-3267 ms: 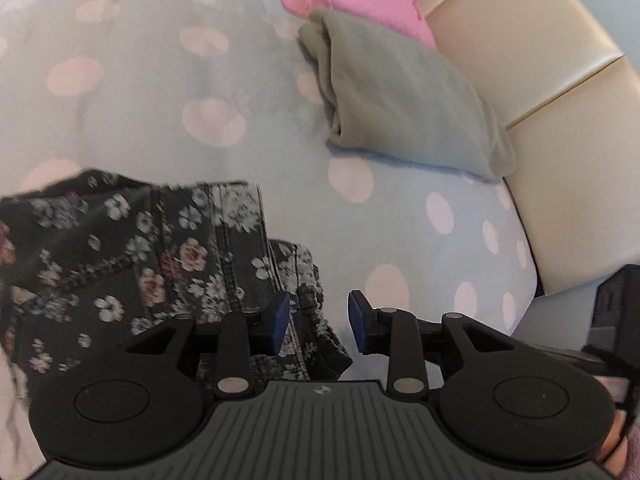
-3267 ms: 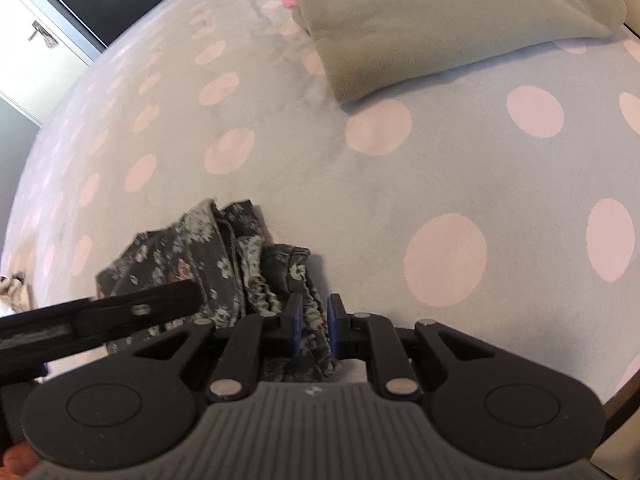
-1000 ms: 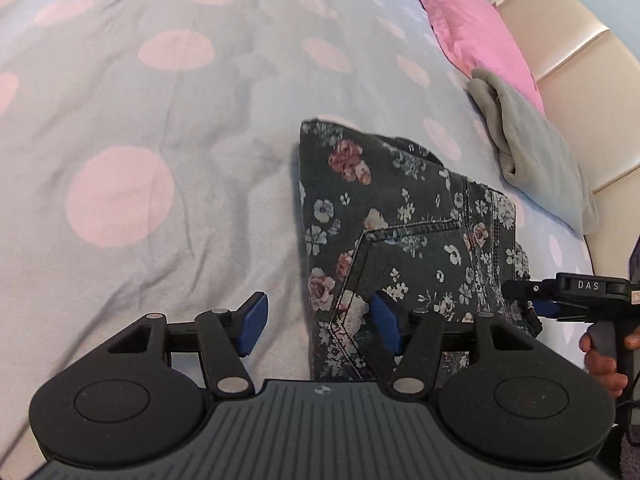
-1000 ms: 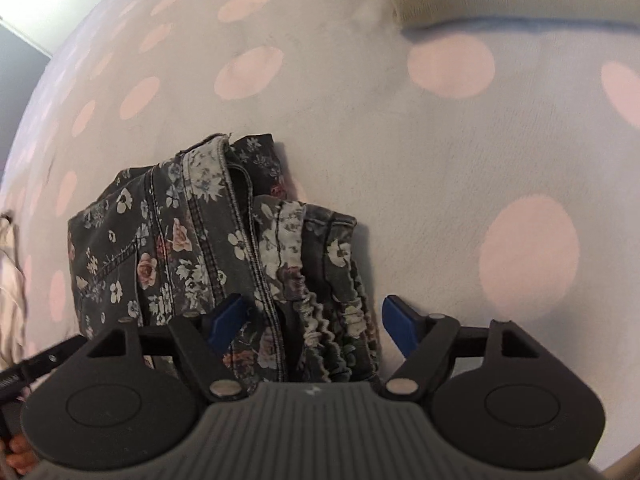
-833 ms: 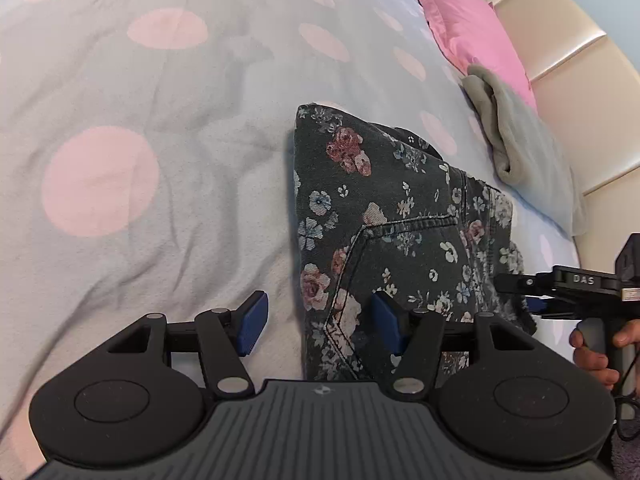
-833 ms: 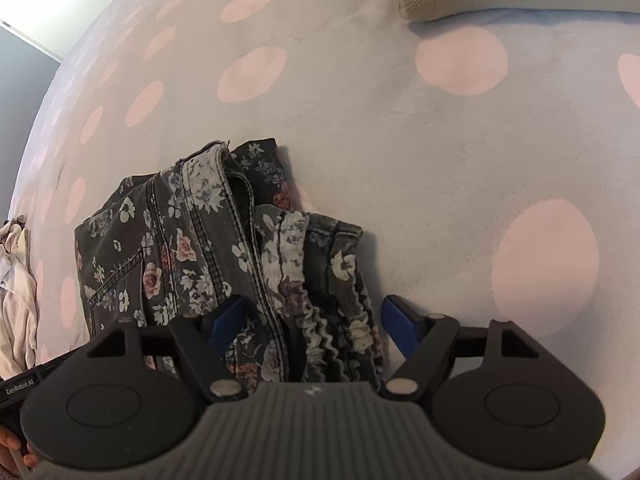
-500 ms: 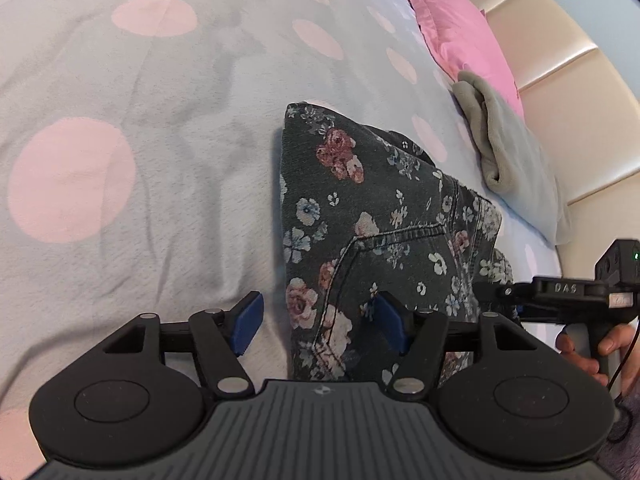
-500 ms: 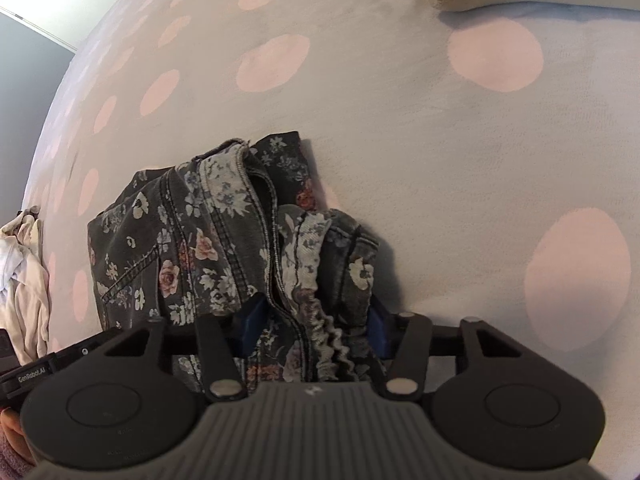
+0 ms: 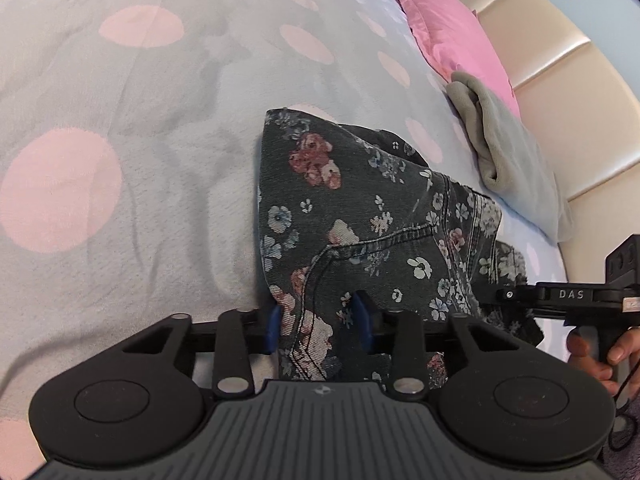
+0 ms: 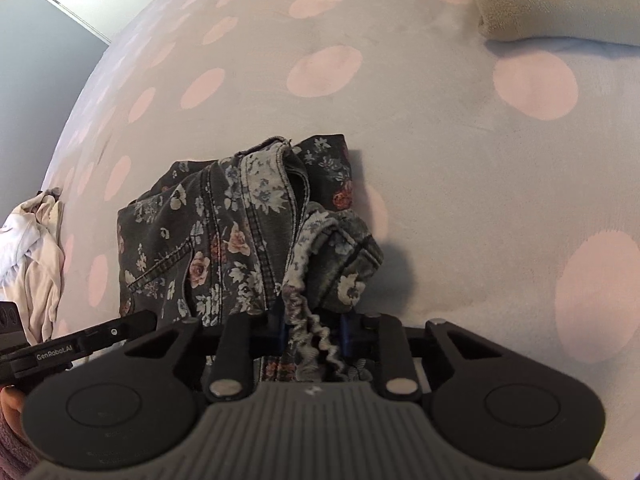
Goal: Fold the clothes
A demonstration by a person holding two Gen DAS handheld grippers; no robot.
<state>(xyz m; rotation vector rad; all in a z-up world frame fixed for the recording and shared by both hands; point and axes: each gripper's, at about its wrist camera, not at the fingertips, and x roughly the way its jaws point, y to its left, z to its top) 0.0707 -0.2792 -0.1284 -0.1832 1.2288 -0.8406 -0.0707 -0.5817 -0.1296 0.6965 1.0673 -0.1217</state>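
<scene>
Your left gripper (image 9: 318, 322) is clamped on the near edge of the floral jeans (image 9: 360, 216), its blue pads pinching a fold of stiff, dark grey denim printed with small pink and white flowers, just below the stitched pocket seam. Your right gripper (image 10: 312, 330) is closed on the other end of the same jeans (image 10: 224, 240), where a crinkled, elasticated waistband bunches between its pads. The jeans lie as a thick, roughly rectangular folded bundle on the soft, pale grey bedspread (image 9: 160, 100) with large pink dots.

Beyond the jeans, toward the cream padded headboard (image 9: 560, 80), sits a folded grey fleecy garment (image 9: 508, 160), and past that a pink pillow (image 9: 452, 32). To the left of the jeans in the right wrist view, a crumpled white garment (image 10: 32, 248) lies at the bedspread's edge.

A second ago both grippers stood wide apart, straddling the jeans' edges; now both have closed on the fabric, and the bundle's near edges are pulled up slightly off the bedspread.
</scene>
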